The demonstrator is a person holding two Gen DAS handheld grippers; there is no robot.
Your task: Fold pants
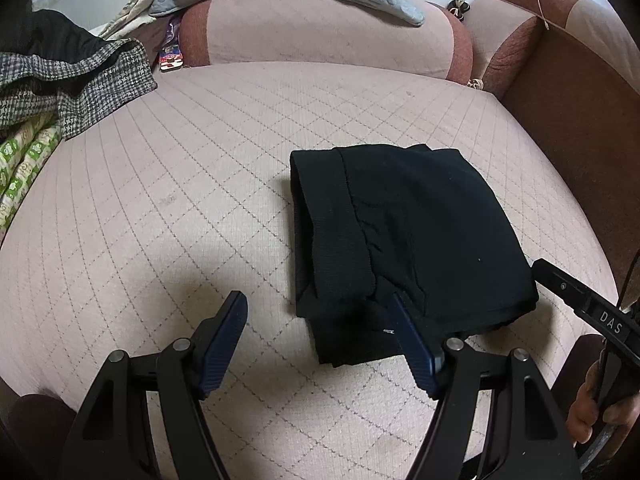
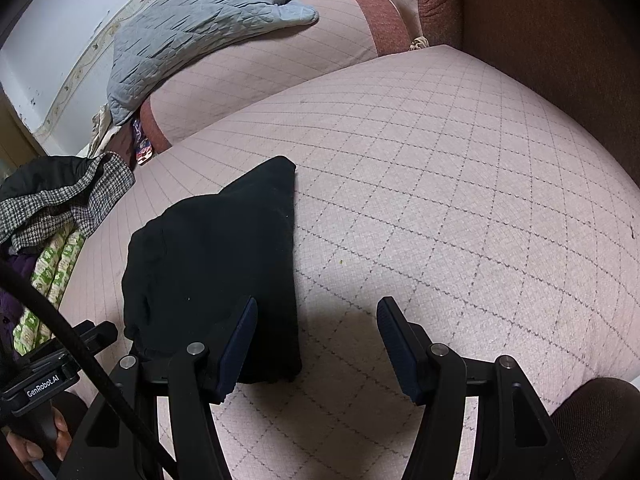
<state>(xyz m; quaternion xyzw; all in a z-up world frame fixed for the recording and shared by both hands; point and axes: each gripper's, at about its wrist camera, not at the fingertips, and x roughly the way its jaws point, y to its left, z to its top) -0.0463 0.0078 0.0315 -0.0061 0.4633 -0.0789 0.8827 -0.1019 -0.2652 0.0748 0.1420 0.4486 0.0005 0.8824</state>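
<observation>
Left wrist view: black pants (image 1: 408, 240) lie as a compact folded bundle on the pink quilted sofa seat (image 1: 180, 200), waistband edge turned leftward. Judging by the shape, folding looks finished or nearly so; perhaps only a last tidy remains. Left tongs (image 1: 318, 316) spread wide, holding nothing, low over the seat, right finger (image 1: 412, 348) overlapping the bundle's near corner; contact unclear. A houndstooth garment (image 1: 76, 80) sits far left.

Right wrist view: bundle lies left of centre. Right tongs (image 2: 318, 322) wide, empty, left finger (image 2: 240, 344) over the pants' near edge.
</observation>
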